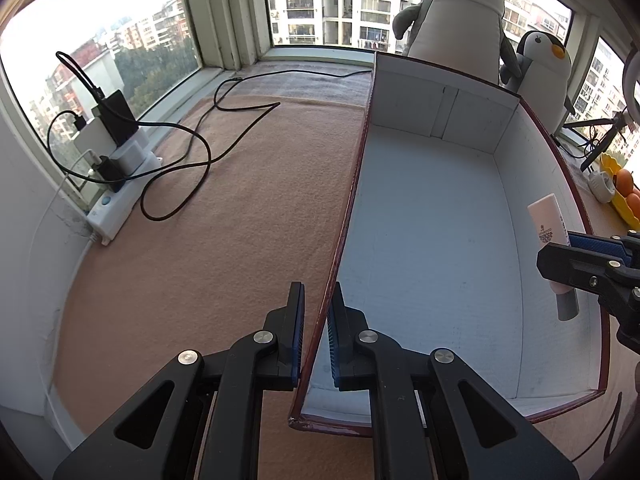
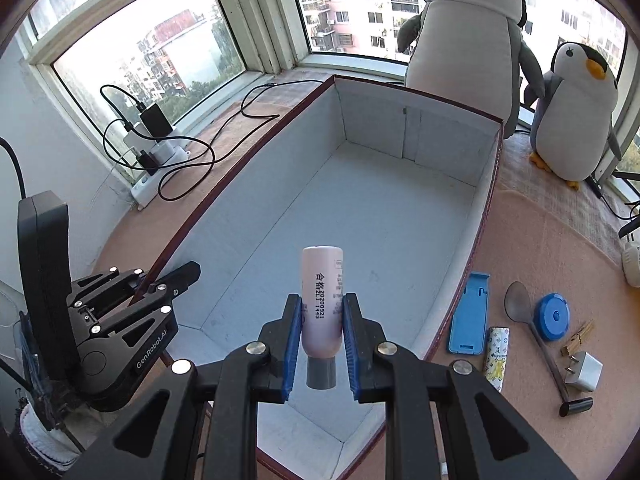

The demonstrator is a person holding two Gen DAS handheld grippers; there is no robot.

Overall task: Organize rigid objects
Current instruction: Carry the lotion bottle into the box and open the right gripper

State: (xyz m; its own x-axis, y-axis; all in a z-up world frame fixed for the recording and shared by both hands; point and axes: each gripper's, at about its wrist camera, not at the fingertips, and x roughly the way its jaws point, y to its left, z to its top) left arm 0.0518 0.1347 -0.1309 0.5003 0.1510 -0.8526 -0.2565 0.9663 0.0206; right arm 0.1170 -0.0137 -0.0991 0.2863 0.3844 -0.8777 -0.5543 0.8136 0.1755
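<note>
A large open box [image 1: 432, 216] with white inside and dark red rim sits on the tan mat; it also shows in the right wrist view [image 2: 360, 184]. My left gripper [image 1: 318, 300] is shut on the box's left wall [image 1: 344, 224], one finger on each side; it also shows in the right wrist view [image 2: 160, 280]. My right gripper [image 2: 320, 308] is shut on a pale pink tube [image 2: 322, 300] with a grey cap, held over the box's near end. The tube [image 1: 550, 232] and right gripper [image 1: 560, 258] also show at the right of the left wrist view.
Right of the box lie a blue phone stand [image 2: 470, 314], a small patterned tube [image 2: 496, 356], a grey spoon [image 2: 520, 300], a blue round lid [image 2: 554, 316], a clothespin [image 2: 578, 338] and a white plug [image 2: 584, 370]. Two plush penguins [image 2: 468, 40] stand behind. A power strip with cables [image 1: 116, 184] lies left.
</note>
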